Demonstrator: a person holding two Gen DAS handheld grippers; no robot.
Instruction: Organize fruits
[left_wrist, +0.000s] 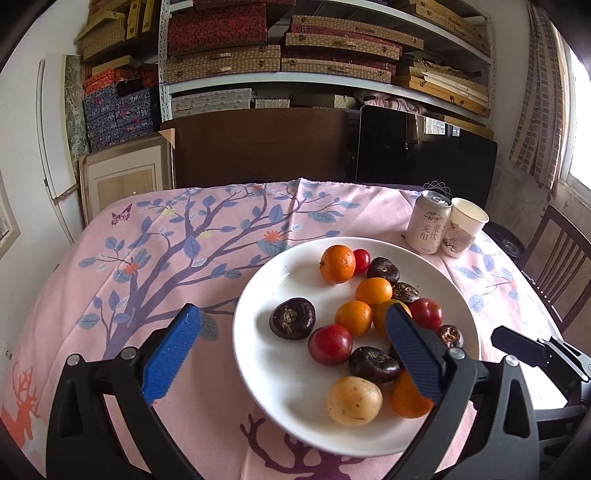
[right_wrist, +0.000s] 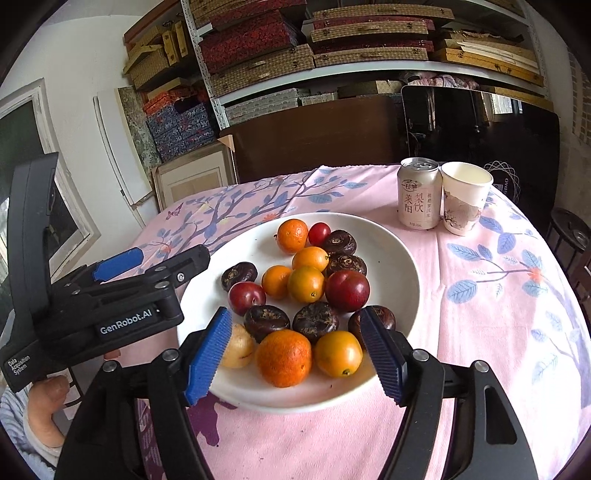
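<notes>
A white plate (left_wrist: 280, 376) (right_wrist: 399, 258) on the pink tablecloth holds several fruits: oranges (left_wrist: 337, 264) (right_wrist: 283, 357), red plums (left_wrist: 330, 344) (right_wrist: 347, 290), dark water chestnuts (left_wrist: 291, 318) (right_wrist: 266, 322), a small red tomato (left_wrist: 361, 260) (right_wrist: 318, 233) and a pale yellow fruit (left_wrist: 354, 400) (right_wrist: 238, 345). My left gripper (left_wrist: 293, 325) is open, hovering over the plate's left edge, and shows from the side in the right wrist view (right_wrist: 162, 263). My right gripper (right_wrist: 295, 328) is open above the plate's near edge, around the front fruits without touching them.
A drink can (left_wrist: 428, 221) (right_wrist: 419, 194) and a paper cup (left_wrist: 463, 227) (right_wrist: 464, 197) stand behind the plate at the right. Shelves of boxes (left_wrist: 280, 55) and dark boards (left_wrist: 266, 147) stand behind the table. A wooden chair (left_wrist: 561, 262) is at the right.
</notes>
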